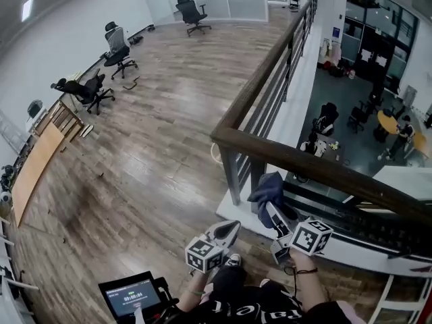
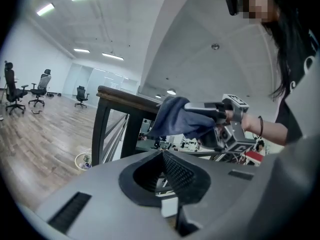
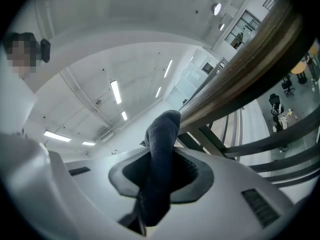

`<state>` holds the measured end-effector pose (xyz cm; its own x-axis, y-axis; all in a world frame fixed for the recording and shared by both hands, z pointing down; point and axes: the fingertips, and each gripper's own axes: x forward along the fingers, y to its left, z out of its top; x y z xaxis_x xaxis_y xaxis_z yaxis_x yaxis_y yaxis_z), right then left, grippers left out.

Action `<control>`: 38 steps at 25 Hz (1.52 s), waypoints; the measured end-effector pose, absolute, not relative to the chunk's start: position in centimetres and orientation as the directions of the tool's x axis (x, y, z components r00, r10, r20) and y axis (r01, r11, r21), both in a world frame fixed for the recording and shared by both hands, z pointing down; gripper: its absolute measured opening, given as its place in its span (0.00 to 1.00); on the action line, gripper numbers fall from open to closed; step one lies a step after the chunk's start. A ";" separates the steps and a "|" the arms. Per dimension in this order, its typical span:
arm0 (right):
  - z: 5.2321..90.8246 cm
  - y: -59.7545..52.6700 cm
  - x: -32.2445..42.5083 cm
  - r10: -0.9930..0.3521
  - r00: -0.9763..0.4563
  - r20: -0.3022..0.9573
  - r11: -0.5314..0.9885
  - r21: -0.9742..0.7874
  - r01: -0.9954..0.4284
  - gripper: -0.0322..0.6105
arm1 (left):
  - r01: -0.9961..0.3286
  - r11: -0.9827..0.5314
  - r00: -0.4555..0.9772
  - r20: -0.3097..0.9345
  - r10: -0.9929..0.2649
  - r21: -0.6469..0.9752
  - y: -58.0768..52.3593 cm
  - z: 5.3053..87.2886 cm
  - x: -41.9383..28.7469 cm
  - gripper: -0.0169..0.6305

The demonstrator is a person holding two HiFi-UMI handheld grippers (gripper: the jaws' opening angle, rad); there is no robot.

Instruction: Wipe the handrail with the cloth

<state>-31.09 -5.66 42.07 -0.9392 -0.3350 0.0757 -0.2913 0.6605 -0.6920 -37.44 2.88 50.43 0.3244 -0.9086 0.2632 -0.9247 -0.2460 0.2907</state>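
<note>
The left gripper (image 1: 226, 231) hung low by the person's body, jaws together and empty, likely kept clear as a spare. The right gripper (image 1: 273, 211) pinched the cloth (image 1: 268, 189), raised just under the rail (image 1: 324, 169) near its corner, seemingly to start wiping; contact unclear.

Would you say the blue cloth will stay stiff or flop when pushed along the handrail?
Probably floppy: the cloth bunches and folds over above the right gripper. Likely light, since that one pinch holds it. It may drag on the handrail.
</note>
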 end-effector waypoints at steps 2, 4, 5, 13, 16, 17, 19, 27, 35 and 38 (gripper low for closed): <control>40.6 -7.3 -33.9 -0.341 -0.938 0.056 0.677 -0.678 -0.287 0.19 | -0.920 -0.258 0.336 0.258 -0.906 0.293 1.9 50.1 -39.3 0.03; 39.3 -8.6 -36.6 -0.344 -0.938 0.038 0.690 -0.668 -0.280 0.19 | -0.916 -0.268 0.347 0.256 -0.902 0.297 1.2 50.0 -41.0 0.03; 38.8 -9.2 -37.9 -0.347 -0.937 0.031 0.694 -0.664 -0.279 0.19 | -0.914 -0.273 0.352 0.256 -0.900 0.299 0.9 50.1 -41.7 0.03; 38.2 -13.4 -43.7 -0.407 -0.912 0.045 0.633 -0.706 -0.318 0.19 | -0.883 -0.320 0.411 0.236 -0.880 0.343 -1.5 50.8 -45.1 0.03; 38.5 -14.5 -43.5 -0.431 -0.901 0.048 0.587 -0.744 -0.320 0.19 | -0.863 -0.358 0.456 0.241 -0.857 0.358 -2.2 50.3 -44.8 0.03; 38.5 -14.7 -43.3 -0.439 -0.897 0.047 0.574 -0.754 -0.320 0.19 | -0.860 -0.365 0.463 0.241 -0.853 0.357 -2.5 50.5 -44.9 0.03; 38.9 -15.1 -42.9 -0.463 -0.885 0.047 0.553 -0.765 -0.330 0.19 | -0.857 -0.374 0.469 0.238 -0.850 0.355 -3.0 51.3 -45.6 0.03; 40.8 -16.3 -37.5 -0.583 -0.810 0.065 0.476 -0.780 -0.406 0.19 | -0.790 -0.479 0.586 0.241 -0.774 0.382 -4.1 52.0 -43.2 0.03; 41.3 -18.1 -29.7 -0.676 -0.735 0.046 0.421 -0.794 -0.438 0.19 | -0.749 -0.553 0.653 0.267 -0.708 0.365 -6.0 53.2 -38.4 0.03; 41.0 -18.4 -23.4 -0.692 -0.721 0.047 0.406 -0.800 -0.442 0.19 | -0.738 -0.560 0.665 0.264 -0.699 0.377 -6.6 52.2 -32.6 0.03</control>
<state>-23.37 -18.40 40.99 -0.7205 -0.6918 0.0466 -0.4419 0.4064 -0.7997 -32.61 -6.65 52.21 0.6647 -0.6989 0.2639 -0.7380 -0.5596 0.3770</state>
